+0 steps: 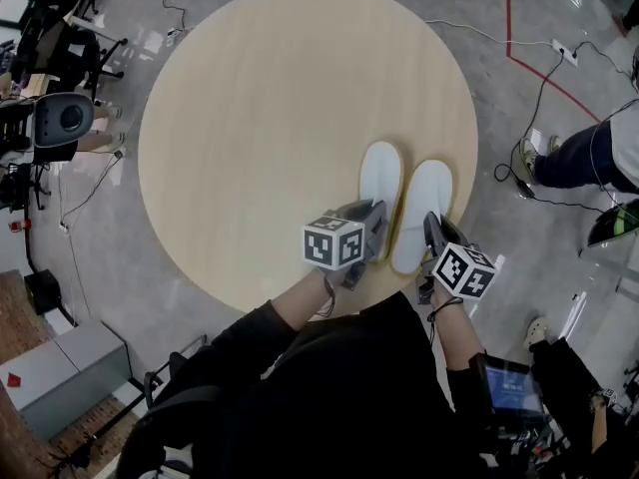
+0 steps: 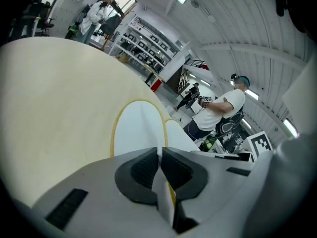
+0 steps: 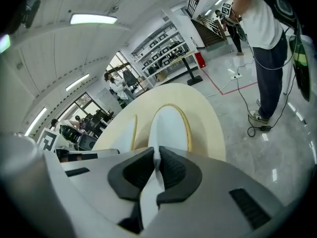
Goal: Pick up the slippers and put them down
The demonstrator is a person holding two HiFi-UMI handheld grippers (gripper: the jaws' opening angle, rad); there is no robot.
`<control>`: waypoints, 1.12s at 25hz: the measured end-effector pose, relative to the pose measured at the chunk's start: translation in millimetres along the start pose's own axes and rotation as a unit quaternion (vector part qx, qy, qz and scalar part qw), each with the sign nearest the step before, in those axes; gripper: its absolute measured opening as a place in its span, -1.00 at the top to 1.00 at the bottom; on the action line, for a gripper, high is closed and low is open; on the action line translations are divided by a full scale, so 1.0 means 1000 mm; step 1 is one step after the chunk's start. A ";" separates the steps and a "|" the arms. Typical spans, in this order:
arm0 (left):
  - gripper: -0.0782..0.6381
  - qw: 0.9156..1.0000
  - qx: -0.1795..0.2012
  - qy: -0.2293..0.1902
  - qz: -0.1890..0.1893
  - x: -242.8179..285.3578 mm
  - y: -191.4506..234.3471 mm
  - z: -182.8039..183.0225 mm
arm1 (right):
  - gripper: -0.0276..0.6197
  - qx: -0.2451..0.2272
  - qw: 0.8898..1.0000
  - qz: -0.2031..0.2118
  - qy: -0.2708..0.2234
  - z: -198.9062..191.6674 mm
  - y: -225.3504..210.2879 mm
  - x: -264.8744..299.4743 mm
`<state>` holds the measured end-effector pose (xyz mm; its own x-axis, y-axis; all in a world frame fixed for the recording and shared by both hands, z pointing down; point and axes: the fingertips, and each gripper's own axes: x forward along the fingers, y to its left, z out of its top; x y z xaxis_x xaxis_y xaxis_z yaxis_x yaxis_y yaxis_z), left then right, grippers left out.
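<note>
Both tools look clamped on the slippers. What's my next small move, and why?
Probably lift both a little, straight up. The left tool is shut on the near edge of the left slipper and the right tool on that of the right slipper. Both slippers lie flat on the table. A short lift should show whether these thin pinches hold.

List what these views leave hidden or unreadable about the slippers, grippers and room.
- Heel ends of the left slipper and right slipper: head view, covered by the left gripper and right gripper.
- Both soles: every view, turned down toward the table.
- How deep each grip reaches: both gripper views, gripper bodies block it.
- What the shelves hold: left gripper view, too small.
- Bystander: head view, cut off by the right edge.
</note>
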<state>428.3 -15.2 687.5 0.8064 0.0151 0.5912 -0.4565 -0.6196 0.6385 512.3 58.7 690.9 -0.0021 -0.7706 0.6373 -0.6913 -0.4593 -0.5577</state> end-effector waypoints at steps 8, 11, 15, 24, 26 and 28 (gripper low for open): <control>0.69 0.996 -0.035 -0.069 0.044 -0.086 0.016 0.013 | 0.81 -0.023 0.996 0.080 0.026 0.002 0.084 -0.005; 0.69 0.992 -0.055 -0.099 0.054 -0.119 0.023 0.009 | 0.81 -0.041 0.993 0.106 0.038 -0.004 0.112 -0.003; 0.69 0.985 -0.073 -0.144 0.059 -0.176 0.033 0.006 | 0.81 -0.068 0.987 0.136 0.045 -0.017 0.161 -0.005; 0.69 0.977 -0.045 -0.208 0.023 -0.285 0.020 0.004 | 0.81 -0.104 0.978 0.178 0.012 -0.043 0.258 -0.046; 0.69 0.978 -0.029 -0.209 0.005 -0.306 0.015 -0.002 | 0.81 -0.110 0.977 0.185 0.005 -0.052 0.280 -0.058; 0.69 0.978 -0.006 -0.209 -0.010 -0.325 0.009 -0.008 | 0.81 -0.117 0.975 0.190 -0.005 -0.060 0.298 -0.070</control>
<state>159.6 -19.4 504.8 0.8973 -0.2958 0.3277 -0.4414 -0.6124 0.6558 263.4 2.4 512.2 -0.2839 -0.8704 0.4023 -0.7883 -0.0270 -0.6147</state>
